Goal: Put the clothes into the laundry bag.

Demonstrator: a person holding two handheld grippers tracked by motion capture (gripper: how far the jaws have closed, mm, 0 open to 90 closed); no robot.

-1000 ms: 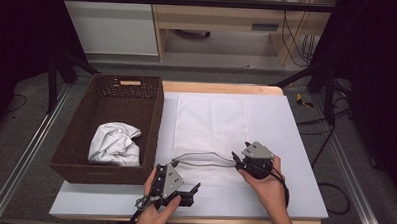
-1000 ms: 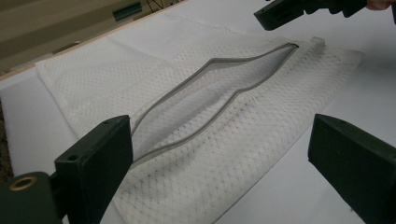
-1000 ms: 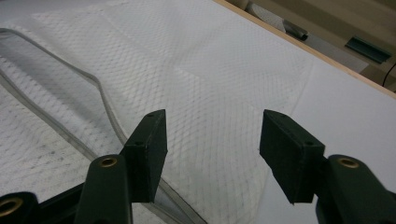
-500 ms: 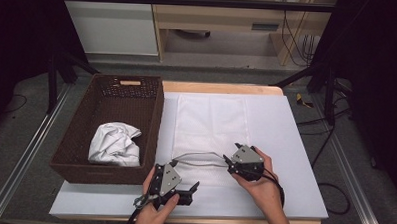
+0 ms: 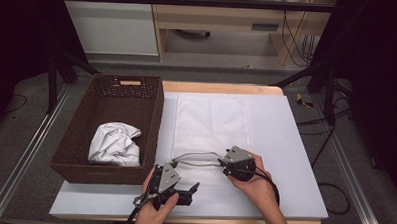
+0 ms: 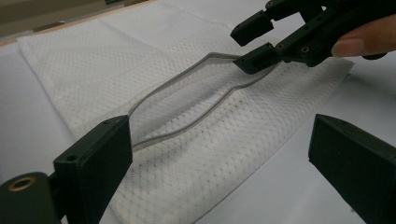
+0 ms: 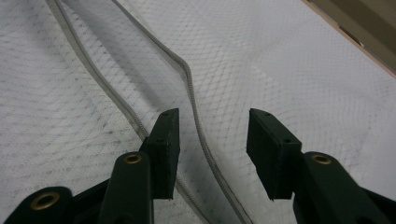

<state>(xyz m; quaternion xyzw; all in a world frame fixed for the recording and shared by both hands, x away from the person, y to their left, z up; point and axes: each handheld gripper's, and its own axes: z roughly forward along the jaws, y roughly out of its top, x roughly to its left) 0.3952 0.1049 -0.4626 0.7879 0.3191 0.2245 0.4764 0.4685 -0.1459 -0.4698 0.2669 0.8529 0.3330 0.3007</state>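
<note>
The right tool (image 7: 212,154), half open and just closing, straddles the mesh bag's (image 5: 211,127) upper rim (image 7: 189,88); the left tool (image 6: 219,172) stands wide; pinch one layer only.

high view: overhead, facing forward-down | gripper views: close, low | shared: white mesh bag (image 5: 211,137) zipper edge (image 6: 187,77)

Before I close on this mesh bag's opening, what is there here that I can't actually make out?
- Left tongs, left gripper view: whether the near pad touches the zipper edge; the pad covers it.
- Right tongs, right gripper view: the edge's run beneath the near pad.
- Basket, high view: what lies under the crumpled white cloth.
</note>
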